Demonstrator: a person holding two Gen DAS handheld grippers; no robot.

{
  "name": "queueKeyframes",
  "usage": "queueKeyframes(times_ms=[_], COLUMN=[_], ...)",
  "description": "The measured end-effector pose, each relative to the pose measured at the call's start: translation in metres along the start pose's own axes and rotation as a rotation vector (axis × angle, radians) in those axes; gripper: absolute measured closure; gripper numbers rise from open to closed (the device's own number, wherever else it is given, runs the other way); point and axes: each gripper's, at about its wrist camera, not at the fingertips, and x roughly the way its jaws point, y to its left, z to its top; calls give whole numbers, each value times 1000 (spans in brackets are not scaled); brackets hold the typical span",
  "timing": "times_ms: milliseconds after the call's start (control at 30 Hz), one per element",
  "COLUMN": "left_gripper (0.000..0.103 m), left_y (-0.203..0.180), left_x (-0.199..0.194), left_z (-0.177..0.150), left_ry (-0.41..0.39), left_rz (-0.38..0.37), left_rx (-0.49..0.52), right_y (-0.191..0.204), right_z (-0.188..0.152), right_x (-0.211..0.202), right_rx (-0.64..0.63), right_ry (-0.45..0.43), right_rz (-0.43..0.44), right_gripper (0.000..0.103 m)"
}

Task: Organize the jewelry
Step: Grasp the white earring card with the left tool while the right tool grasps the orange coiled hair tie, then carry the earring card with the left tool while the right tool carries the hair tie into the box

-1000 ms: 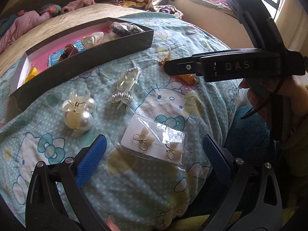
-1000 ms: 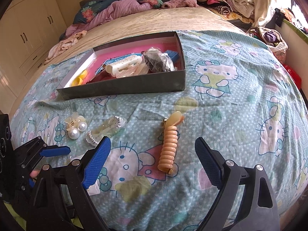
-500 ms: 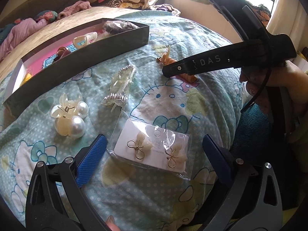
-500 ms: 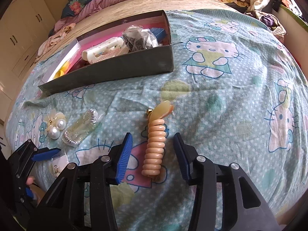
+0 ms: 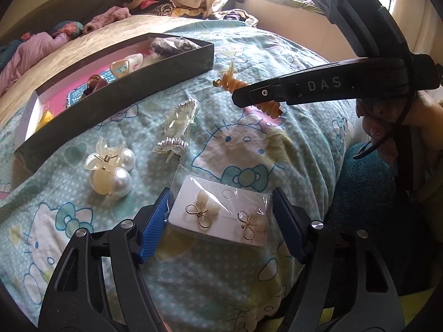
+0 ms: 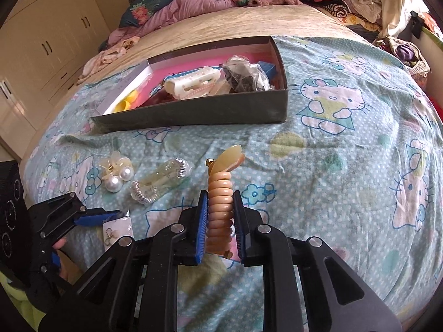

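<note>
I find my right tool (image 6: 220, 221) clamped on the orange spiral hair clip (image 6: 221, 193), its blue pads pressed against the coils low in the centre of the right wrist view; the clip's flat amber end sticks out past the pads toward the grey box (image 6: 193, 116) in the upper middle of that frame. My left tool (image 5: 221, 221) is closing, and the earring card (image 5: 221, 215) in its clear sleeve lies flat on the bedspread (image 5: 249, 152) between the two pads, at the lower centre of the left wrist view; whether the pads already touch the sleeve I cannot tell. Up and left of the card sits the pearl claw clip (image 5: 110, 171), and the clear bagged silver piece (image 5: 177, 132) lies above the card, near mid-frame. The box, holding several items on a pink lining, stands on the bedspread across the upper left of the left wrist view, well apart from both tools.
</note>
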Motion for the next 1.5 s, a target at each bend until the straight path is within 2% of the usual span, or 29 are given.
queueKeyframes(times_ms=[233, 733, 1200, 1500], left_gripper=[39, 39, 39, 39], left_y=[14, 65, 96, 129], left_x=[-36, -79, -95, -94], left_z=[9, 14, 23, 44], left_ry=[-76, -165, -218, -265], left_rz=[34, 135, 165, 196], left_rx=[-38, -164, -247, -300], right_y=[15, 58, 77, 75], right_z=[5, 15, 37, 65], right_x=[-13, -33, -46, -47], right_rx=[-32, -117, -136, -147], right_ry=[-37, -99, -174, -223], right_rz=[43, 106, 132, 85], right_gripper=[86, 86, 86, 86])
